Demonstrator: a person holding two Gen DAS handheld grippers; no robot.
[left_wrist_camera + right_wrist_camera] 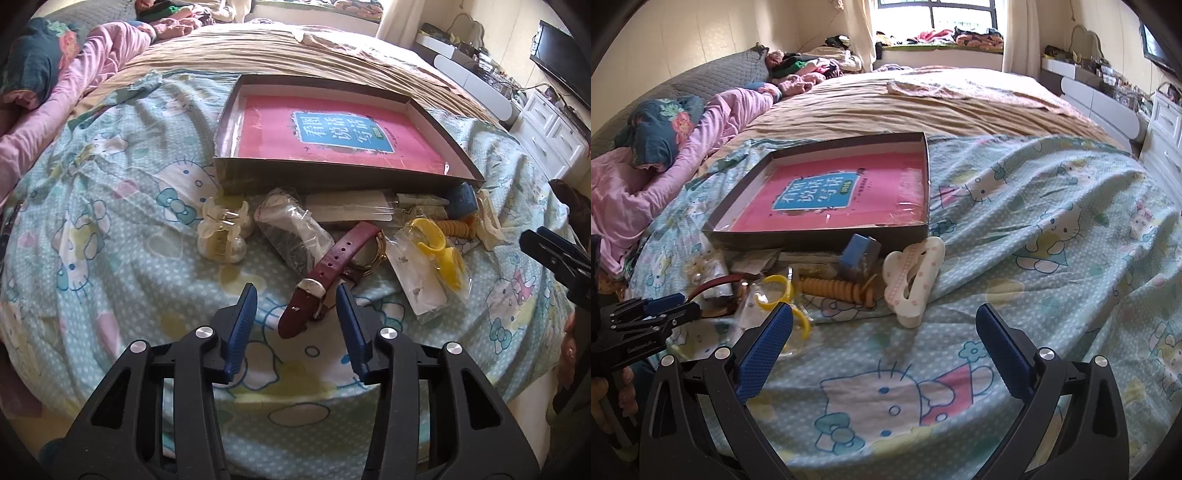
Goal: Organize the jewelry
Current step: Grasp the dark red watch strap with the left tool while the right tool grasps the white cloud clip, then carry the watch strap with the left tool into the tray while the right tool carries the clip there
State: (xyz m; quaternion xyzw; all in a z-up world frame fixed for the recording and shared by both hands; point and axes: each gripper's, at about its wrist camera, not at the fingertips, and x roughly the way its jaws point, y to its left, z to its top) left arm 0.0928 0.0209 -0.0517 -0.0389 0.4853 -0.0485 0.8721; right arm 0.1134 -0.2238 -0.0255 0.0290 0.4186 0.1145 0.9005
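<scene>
A maroon-strapped watch [332, 262] lies on the cartoon-print bedsheet, and its buckle end reaches between my left gripper's [296, 295] blue pads. A small gap shows on each side of the strap, so the pads do not press on it. From the right wrist view, the left gripper [683, 304] sits low at the left by the watch strap [713, 288]. My right gripper [884, 309] stands wide open just short of a white cloud-shaped hair clip [912, 280]. Behind the pile lies a shallow dark box [229, 129] with a pink booklet inside.
Also in the pile are a pearly claw clip [221, 232], a clear bag of dark pieces [291, 232], bagged yellow rings [439, 243], an orange spiral tie [834, 288] and a small blue box [858, 254]. Pink bedding [646, 177] lies at the left.
</scene>
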